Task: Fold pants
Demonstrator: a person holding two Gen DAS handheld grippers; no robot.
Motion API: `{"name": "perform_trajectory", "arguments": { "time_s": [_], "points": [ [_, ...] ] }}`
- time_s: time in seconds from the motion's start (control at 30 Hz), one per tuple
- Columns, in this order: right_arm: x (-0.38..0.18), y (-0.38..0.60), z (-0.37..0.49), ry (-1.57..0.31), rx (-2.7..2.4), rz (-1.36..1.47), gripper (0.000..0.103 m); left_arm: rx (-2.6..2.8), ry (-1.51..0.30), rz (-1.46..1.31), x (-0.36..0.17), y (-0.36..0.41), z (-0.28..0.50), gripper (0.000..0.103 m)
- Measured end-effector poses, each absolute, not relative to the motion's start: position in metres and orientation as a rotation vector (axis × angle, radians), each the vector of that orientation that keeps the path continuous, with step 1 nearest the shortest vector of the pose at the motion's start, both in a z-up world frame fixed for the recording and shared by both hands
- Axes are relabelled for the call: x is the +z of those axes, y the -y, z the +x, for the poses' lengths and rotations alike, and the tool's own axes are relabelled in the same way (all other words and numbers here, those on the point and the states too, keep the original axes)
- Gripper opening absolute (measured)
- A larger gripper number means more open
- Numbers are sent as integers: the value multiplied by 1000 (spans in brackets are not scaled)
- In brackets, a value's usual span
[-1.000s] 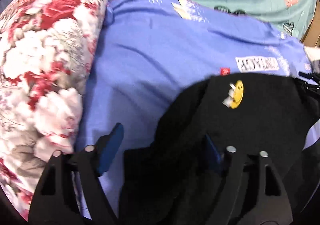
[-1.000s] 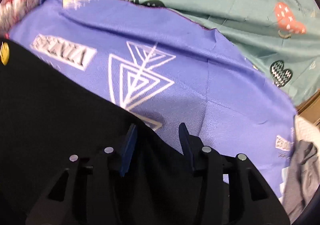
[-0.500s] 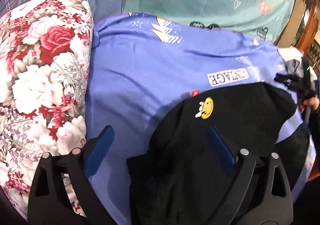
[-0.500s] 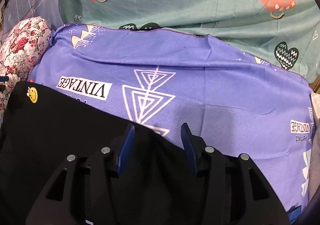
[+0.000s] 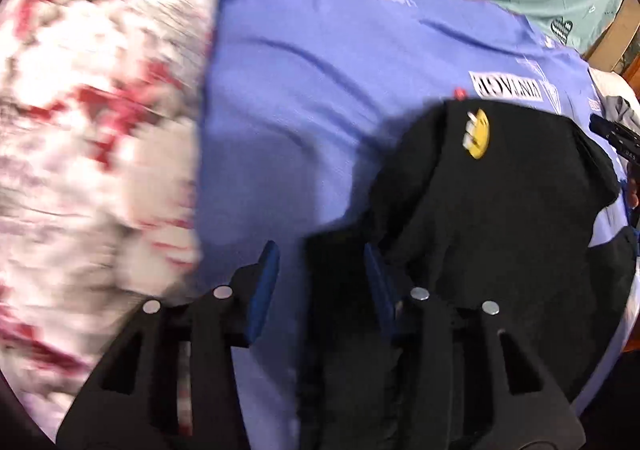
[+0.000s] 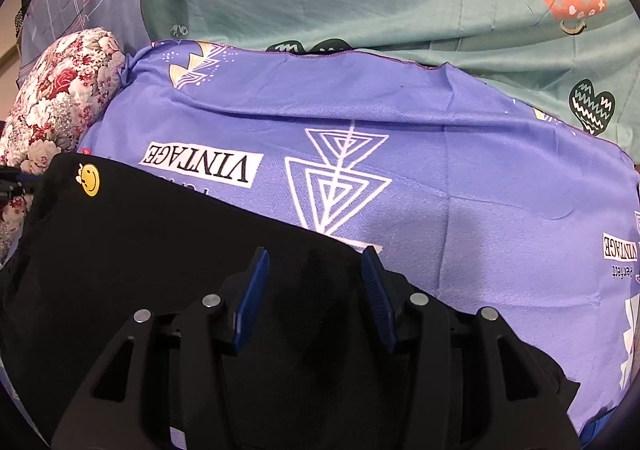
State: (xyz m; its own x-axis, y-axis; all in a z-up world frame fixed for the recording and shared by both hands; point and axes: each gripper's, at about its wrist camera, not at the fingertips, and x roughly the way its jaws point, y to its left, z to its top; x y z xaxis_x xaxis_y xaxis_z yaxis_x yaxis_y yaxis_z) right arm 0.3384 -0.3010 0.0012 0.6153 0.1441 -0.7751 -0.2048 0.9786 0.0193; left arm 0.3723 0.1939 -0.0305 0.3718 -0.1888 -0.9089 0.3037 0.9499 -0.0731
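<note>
Two hand-held grippers work over one pair of black pants (image 6: pixel 168 258), which lies on a purple printed sheet (image 6: pixel 440 178) spread on the bed. Take the yellow smiley patch (image 6: pixel 89 180) on the pants as the landmark.

Relation that governs the coming move: in the right wrist view, the long axis of the pants runs from the patch, at the far left, down and to the right toward the right hand-held gripper (image 6: pixel 316 290). The far edge of the garment forms a fairly straight diagonal line along that axis. The left hand-held gripper (image 5: pixel 320 290) stands at the patch end, and the floral pillow (image 5: pixel 92 110) lies just beyond it, on the side away from the pants. Each gripper is therefore nearest to one end of the garment, with the fabric between them.

Right hand-held gripper: jaws stand moderately apart. Black fabric lies below and between the blue pads (image 6: pixel 252 296); neither pad visibly pinches it. Judgement: this gripper hovers over or rests on the garment without a grasp.

Left hand-held gripper: jaws stand moderately apart. The left wrist view is motion-blurred. A bunched edge of the pants (image 5: pixel 500 218) lies between the jaws and over the right-hand pad, while the other pad (image 5: pixel 264 290) stands over bare purple sheet (image 5: pixel 320 90). No closed grip shows.

Judgement: the fabric near the patch is rumpled, so the fold is not yet tidy at that end.
</note>
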Motion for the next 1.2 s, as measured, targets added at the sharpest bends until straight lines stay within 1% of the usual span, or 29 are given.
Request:
{"name": "perform_trajectory", "arguments": {
  "time_s": [0.1,0.33,0.4,0.43,0.5,0.53,0.57,0.6,0.63,0.77,0.9,0.93,0.97,1.0,1.03,1.07,1.1,1.13,1.17,1.2],
  "points": [
    [2,298,337,-886,207,-73,49,-312,-1169,161,-44,-180,377,46],
    [-7,291,342,-921,201,-112,51,-369,-1196,33,-52,-177,369,48],
    [-9,289,344,-925,204,-112,51,-397,-1179,72,-52,-169,363,51],
    [-11,287,345,-924,208,-109,51,-408,-1163,100,-52,-165,360,55],
    [-13,283,346,-927,216,-109,51,-415,-1170,82,-55,-164,361,56],
    [-13,280,345,-929,218,-114,51,-415,-1179,50,-56,-165,364,53],
    [-14,277,345,-929,221,-126,51,-423,-1173,38,-55,-164,365,34],
    [-14,274,344,-930,223,-140,51,-440,-1168,38,-53,-163,365,27],
    [-14,272,343,-930,225,-156,51,-446,-1149,54,-47,-161,362,16],
    [-8,272,340,-915,220,-171,51,-374,-1024,144,-18,-161,345,12],
    [-8,278,343,-914,204,-164,51,-211,-935,67,12,-202,344,12],
    [-11,278,346,-923,202,-174,52,-201,-952,52,9,-209,347,14],
    [-13,276,348,-932,201,-184,52,-182,-971,44,6,-211,350,25],
    [-16,273,352,-947,204,-203,52,-151,-988,47,2,-210,354,33],
    [-19,271,355,-959,210,-222,53,-121,-979,64,1,-210,356,40],
    [-22,266,360,-976,223,-259,57,-128,-964,63,3,-211,355,43],
    [-25,261,364,-985,237,-299,59,-147,-952,56,6,-211,356,50],
    [-27,256,368,-984,244,-350,62,-159,-942,40,10,-212,357,60],
    [-28,253,370,-982,242,-383,62,-159,-930,27,12,-212,358,67],
    [-30,249,376,-981,251,-424,62,-162,-923,24,15,-211,360,68]
  ]
}}
